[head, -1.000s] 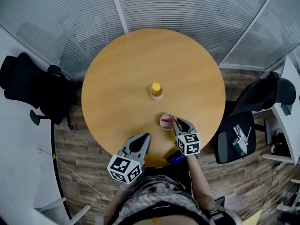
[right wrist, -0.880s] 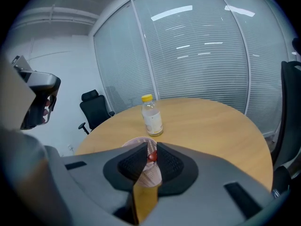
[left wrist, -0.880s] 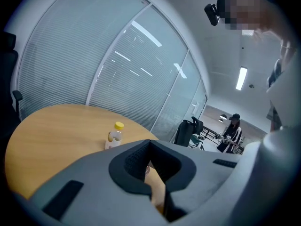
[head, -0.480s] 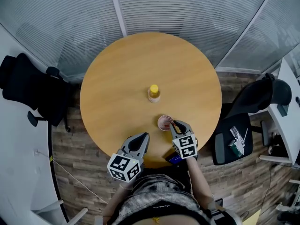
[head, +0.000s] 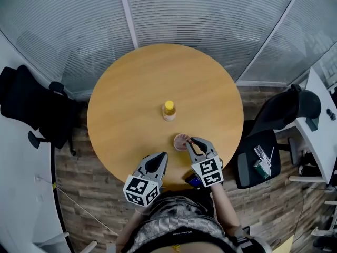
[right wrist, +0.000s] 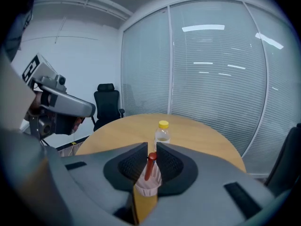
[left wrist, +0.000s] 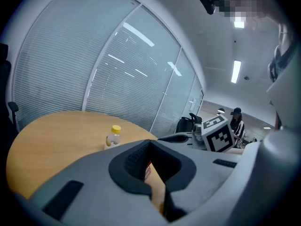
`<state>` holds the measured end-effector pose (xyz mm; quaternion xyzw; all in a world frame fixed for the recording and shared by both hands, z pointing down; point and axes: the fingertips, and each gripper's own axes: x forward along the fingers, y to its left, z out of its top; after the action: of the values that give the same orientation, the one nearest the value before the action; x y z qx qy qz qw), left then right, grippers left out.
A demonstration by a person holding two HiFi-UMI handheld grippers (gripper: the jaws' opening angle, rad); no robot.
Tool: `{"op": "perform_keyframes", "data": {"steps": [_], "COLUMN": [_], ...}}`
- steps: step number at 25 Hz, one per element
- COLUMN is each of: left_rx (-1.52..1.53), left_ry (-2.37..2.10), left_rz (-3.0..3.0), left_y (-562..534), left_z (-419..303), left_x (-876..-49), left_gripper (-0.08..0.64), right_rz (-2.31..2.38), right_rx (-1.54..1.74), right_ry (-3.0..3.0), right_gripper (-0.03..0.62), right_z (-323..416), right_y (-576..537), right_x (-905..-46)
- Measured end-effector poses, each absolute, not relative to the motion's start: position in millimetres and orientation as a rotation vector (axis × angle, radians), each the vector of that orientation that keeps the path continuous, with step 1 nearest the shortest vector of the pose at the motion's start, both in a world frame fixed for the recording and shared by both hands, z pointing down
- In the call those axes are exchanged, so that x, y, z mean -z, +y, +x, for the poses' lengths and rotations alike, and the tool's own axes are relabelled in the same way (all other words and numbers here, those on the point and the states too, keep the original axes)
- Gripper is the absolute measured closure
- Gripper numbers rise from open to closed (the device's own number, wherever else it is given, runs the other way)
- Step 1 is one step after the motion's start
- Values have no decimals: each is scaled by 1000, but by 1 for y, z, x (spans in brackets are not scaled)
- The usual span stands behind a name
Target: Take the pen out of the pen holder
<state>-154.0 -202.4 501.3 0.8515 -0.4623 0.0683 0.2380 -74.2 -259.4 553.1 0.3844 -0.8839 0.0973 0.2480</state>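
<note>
— What does the right gripper view add to the head view?

— The grip itself. From above, the right gripper [head: 192,143] only reaches up to the pen holder [head: 180,141], which stands near the front edge of the round table [head: 131,99]. Its own camera shows both jaws pressed in on the top of the red pen [right wrist: 149,166]. The pen leans a little, with its lower end down inside the pale ribbed cup.

— And the left gripper?

— The left gripper [head: 160,157] hovers over the near edge, left of the holder and apart from it. In its own view the jaws meet at the tips with nothing between them.

— What else is around?

— A yellow-capped bottle [head: 168,110] stands upright near the table's middle, beyond the holder and clear of it. A black chair [head: 31,104] sits to the left, a second chair [head: 263,157] to the right, and a glass wall [head: 210,15] with blinds runs behind. Only the left gripper view shows a distant person [left wrist: 236,121] in a dark cap.

— Anything in the way?

— In the right gripper view the bottle stands straight behind the pen, its lower part hidden by the jaws.
</note>
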Motion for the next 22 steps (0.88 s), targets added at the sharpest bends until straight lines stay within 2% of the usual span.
{"op": "perform_keyframes", "data": {"steps": [11, 22], "left_rx": [-164, -173], "left_ry": [-1253, -1278], "left_rz": [2345, 2346], "left_y": [-208, -203], "left_z": [-152, -150], "left_x": [-498, -499], "left_gripper": [555, 555], "right_rz": [1035, 1057], "right_rx": [-154, -134], "right_ry": [-2484, -2513], "right_gripper": [523, 523], "right_z": [-84, -80], "right_y": [-256, -254], "right_x": [-482, -465]}}
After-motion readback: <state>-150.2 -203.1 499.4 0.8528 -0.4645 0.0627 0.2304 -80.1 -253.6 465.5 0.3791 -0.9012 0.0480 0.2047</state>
